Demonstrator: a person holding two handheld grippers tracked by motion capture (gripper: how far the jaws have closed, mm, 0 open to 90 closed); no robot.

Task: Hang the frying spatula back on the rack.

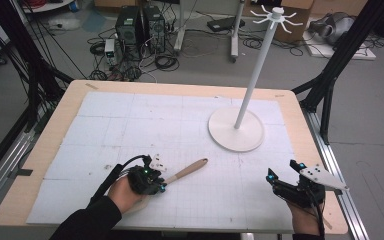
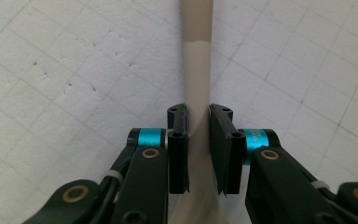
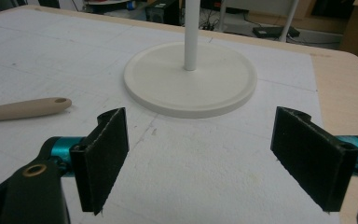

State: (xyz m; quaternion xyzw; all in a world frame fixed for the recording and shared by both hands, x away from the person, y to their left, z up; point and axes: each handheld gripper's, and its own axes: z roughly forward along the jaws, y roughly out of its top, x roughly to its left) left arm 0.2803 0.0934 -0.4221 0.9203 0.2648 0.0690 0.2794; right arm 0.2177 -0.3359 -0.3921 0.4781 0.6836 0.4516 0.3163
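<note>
Light: we see even, soft room light from overhead, bright on the white mat [image 1: 180, 125].
Shadows: faint ones lie under the stand's round base [image 1: 236, 130] and beside the wooden handle [image 1: 187, 170].
Glare: none we can make out.
Sharpness: the high view is soft and low in detail.
Focus: in the left gripper view the handle [image 2: 196, 70] blurs toward the top.

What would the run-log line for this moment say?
left gripper: shut on utensil neck | right gripper: open, holding nothing | utensil: flat on mat | stand: upright, untouched
</note>
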